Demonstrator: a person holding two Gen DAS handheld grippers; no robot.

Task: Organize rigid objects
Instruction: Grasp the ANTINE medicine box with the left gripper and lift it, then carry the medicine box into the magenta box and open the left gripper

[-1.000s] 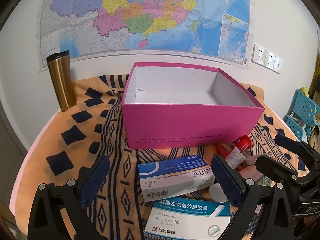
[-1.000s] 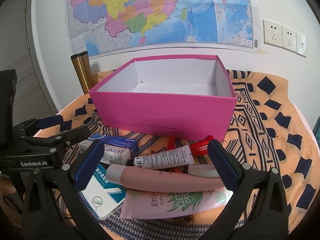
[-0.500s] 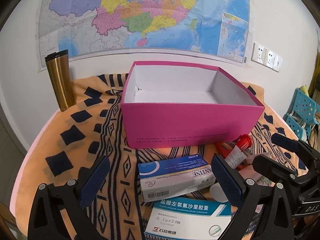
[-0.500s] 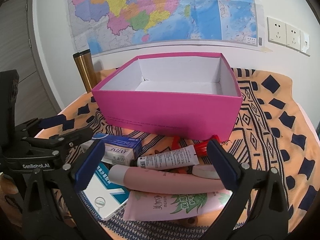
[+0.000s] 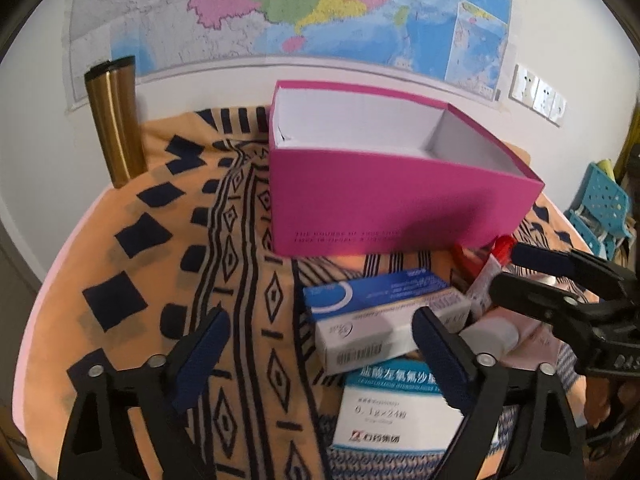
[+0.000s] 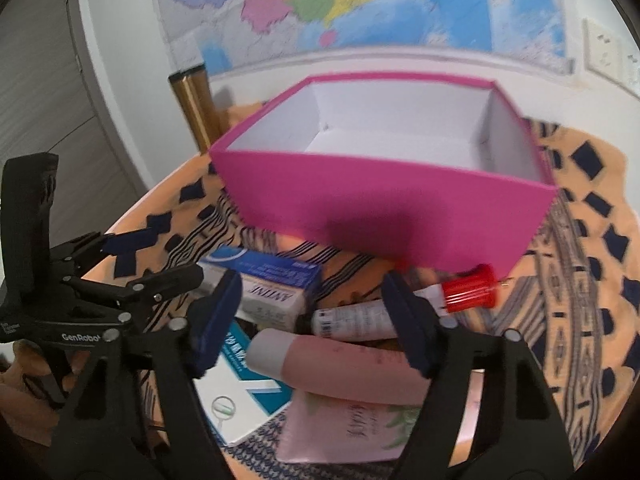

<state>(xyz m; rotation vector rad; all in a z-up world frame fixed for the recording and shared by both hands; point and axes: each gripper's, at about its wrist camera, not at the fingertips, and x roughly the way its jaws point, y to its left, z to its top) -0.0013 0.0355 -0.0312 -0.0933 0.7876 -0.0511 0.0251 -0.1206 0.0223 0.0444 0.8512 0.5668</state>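
left gripper (image 5: 320,350): jaws closing, nothing pinched | right gripper (image 6: 312,316): jaws closing beside pink tube (image 6: 340,364), not gripping | blue box (image 5: 380,312) lies before empty pink box (image 5: 400,204) | advice: centre pads first

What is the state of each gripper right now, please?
Left gripper: jaws closing, pads touching nothing yet, blue medicine box lies ahead.
Right gripper: jaws closing around the white tube, not gripped yet.
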